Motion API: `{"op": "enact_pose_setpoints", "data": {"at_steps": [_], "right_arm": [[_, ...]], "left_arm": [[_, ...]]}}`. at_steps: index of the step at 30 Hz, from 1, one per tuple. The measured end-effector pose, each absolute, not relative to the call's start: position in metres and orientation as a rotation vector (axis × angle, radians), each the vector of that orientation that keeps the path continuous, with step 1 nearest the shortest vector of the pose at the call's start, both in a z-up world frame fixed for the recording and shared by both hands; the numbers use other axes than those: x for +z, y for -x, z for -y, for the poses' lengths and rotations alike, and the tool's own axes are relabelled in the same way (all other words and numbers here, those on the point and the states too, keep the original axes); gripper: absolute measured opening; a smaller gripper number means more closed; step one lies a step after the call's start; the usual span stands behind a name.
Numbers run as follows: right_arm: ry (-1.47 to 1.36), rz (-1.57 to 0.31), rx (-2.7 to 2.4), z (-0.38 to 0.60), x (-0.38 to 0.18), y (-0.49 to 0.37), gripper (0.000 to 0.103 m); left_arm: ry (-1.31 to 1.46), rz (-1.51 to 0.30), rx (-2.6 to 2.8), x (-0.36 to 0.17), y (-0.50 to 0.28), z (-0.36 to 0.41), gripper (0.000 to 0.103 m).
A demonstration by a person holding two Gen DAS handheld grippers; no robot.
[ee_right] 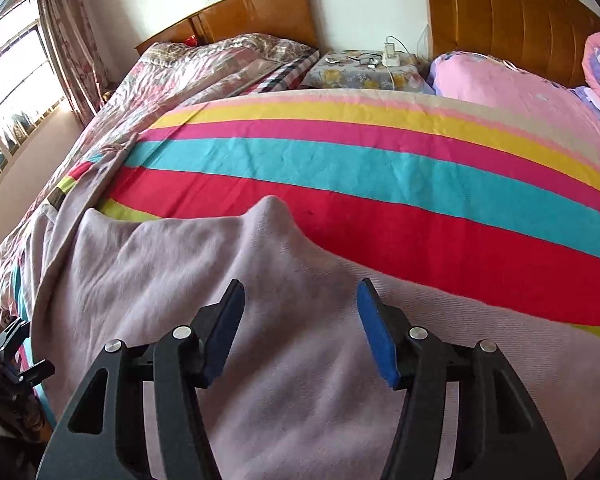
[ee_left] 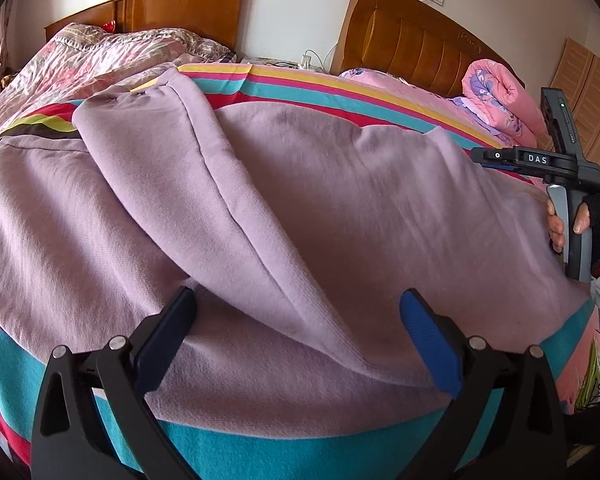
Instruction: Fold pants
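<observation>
Left wrist view: the left gripper (ee_left: 298, 312) is standing with its jaws spread wide and holding nothing, its blue pads (ee_left: 430, 344) hovering over the lilac pants (ee_left: 300, 200). The pants are lying across the striped bedspread (ee_left: 280, 452), filling the middle of the view; one layer is lying folded over the rest, its seamed edge running from 11 o'clock down toward 5 o'clock. At 3 o'clock the right gripper (ee_left: 496, 158) is showing from the side, its body marked "DAS", gripped by a hand (ee_left: 572, 224) in a dark fingerless glove; its tips are lying behind the cloth edge, so their spread cannot be told from here. A rolled pink quilt (ee_left: 500, 96) is sitting at 2 o'clock and two wooden headboards (ee_left: 412, 40) are standing at 12 o'clock.

Right wrist view: the right gripper (ee_right: 300, 320) is likewise standing open and empty above the pants (ee_right: 260, 360), which are covering the lower half of the view from 9 o'clock to 4 o'clock. A small peak of cloth is rising at the centre, just beyond the pads. The bedspread (ee_right: 380, 168) is showing its stripes beyond. A nightstand (ee_right: 360, 72) with a charger is sitting at 12 o'clock, a window (ee_right: 12, 92) is glowing at 10 o'clock, and part of the left gripper (ee_right: 20, 356) is showing at 8 o'clock.
</observation>
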State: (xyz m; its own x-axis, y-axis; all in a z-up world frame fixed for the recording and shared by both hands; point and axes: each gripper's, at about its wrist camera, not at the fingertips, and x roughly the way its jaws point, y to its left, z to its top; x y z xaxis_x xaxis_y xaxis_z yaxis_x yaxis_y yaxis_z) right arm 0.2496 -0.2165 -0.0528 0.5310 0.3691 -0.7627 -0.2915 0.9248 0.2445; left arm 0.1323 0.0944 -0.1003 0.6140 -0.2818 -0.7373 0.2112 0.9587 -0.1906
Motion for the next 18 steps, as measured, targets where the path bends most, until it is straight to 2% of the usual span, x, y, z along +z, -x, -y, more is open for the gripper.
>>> {"op": "enact_pose_setpoints", "data": {"at_steps": [4, 10, 18], "right_arm": [[0.020, -0.980, 0.467, 0.197, -0.070, -0.245, 0.070], [-0.031, -0.956, 0.201, 0.228, -0.054, -0.257, 0.070], [-0.013, -0.808, 0.556, 0.133, 0.001, -0.230, 0.070]], "left_arm": [[0.076, -0.859, -0.273, -0.101, -0.132, -0.092, 0.101], [0.121, -0.867, -0.289, -0.096, -0.130, -0.100, 0.101], [0.177, -0.749, -0.125, -0.049, -0.137, -0.166, 0.101]]}}
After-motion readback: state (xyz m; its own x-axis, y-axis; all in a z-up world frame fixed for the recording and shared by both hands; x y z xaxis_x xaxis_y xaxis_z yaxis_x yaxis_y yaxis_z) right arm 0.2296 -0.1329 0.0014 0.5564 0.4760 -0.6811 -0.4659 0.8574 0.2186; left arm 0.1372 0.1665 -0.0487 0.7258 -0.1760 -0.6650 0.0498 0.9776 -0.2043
